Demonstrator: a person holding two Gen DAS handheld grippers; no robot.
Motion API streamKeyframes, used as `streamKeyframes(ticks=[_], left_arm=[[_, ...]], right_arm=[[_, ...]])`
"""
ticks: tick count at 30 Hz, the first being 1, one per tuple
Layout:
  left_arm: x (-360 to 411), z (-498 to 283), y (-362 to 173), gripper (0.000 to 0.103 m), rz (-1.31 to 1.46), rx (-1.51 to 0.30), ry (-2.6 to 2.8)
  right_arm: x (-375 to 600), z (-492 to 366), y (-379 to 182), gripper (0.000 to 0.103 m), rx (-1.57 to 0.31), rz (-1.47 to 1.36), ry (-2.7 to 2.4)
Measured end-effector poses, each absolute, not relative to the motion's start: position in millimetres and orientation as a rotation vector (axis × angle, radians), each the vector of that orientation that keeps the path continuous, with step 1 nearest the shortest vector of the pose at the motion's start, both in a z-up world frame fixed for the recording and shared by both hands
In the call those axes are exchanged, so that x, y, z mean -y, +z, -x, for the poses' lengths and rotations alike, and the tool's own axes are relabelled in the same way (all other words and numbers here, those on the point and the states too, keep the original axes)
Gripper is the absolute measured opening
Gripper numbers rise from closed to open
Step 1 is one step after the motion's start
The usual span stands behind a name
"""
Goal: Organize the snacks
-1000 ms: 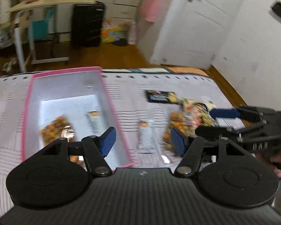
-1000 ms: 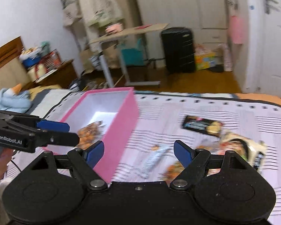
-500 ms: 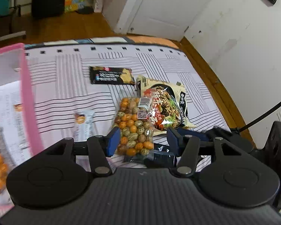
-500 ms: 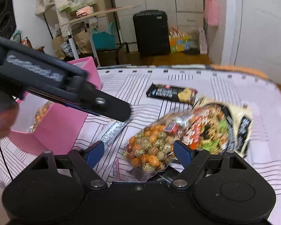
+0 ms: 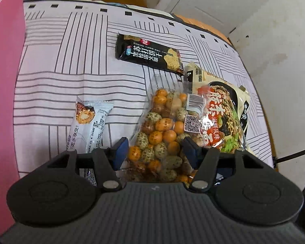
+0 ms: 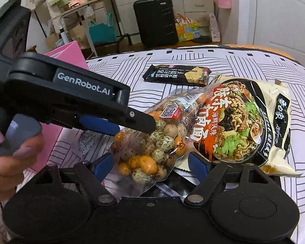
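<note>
A clear bag of orange and speckled nuts (image 5: 162, 130) lies on the striped cloth, its right side overlapping a noodle packet (image 5: 223, 113). My left gripper (image 5: 155, 152) is open, its blue pads on either side of the bag's near end. My right gripper (image 6: 150, 163) is open too, its pads astride the same bag (image 6: 152, 142) from the other side. The left gripper's body crosses the right wrist view just above the bag. A white bar wrapper (image 5: 89, 126) lies left of the bag. A black cracker pack (image 5: 148, 53) lies farther back. The pink box (image 5: 4, 81) stands at the left.
The noodle packet (image 6: 244, 126) lies right of the nuts in the right wrist view. The cracker pack (image 6: 179, 74) lies behind. The table's edge runs close to the white wall on the right. A suitcase (image 6: 154, 20), desk and bags stand on the floor beyond.
Both grippers have swung away from the pink box and moved in low over the nut bag. Their open fingers now straddle it from two sides.
</note>
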State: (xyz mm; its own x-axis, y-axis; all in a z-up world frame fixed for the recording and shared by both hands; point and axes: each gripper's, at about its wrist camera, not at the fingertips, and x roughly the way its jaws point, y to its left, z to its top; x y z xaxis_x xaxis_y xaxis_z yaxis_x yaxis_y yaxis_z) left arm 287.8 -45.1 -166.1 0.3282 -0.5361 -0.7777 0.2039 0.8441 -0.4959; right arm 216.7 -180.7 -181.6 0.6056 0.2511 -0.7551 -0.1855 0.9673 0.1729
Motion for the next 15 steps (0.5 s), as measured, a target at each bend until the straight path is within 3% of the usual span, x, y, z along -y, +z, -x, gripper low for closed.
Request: streamKeyframes(ticks=[13, 15], left_arm=[[45.1, -281.3, -172.3, 0.059, 0.378, -1.249, -0.597], [47.4, -279.1, -173.6, 0.063, 0.374, -1.235, -0.591]], right_arm=[[152.7, -216.2, -187.1, 0.097, -0.923, 0.096, 0.214], [150.7, -217.1, -190.2, 0.1, -0.922, 0.105, 0.217]])
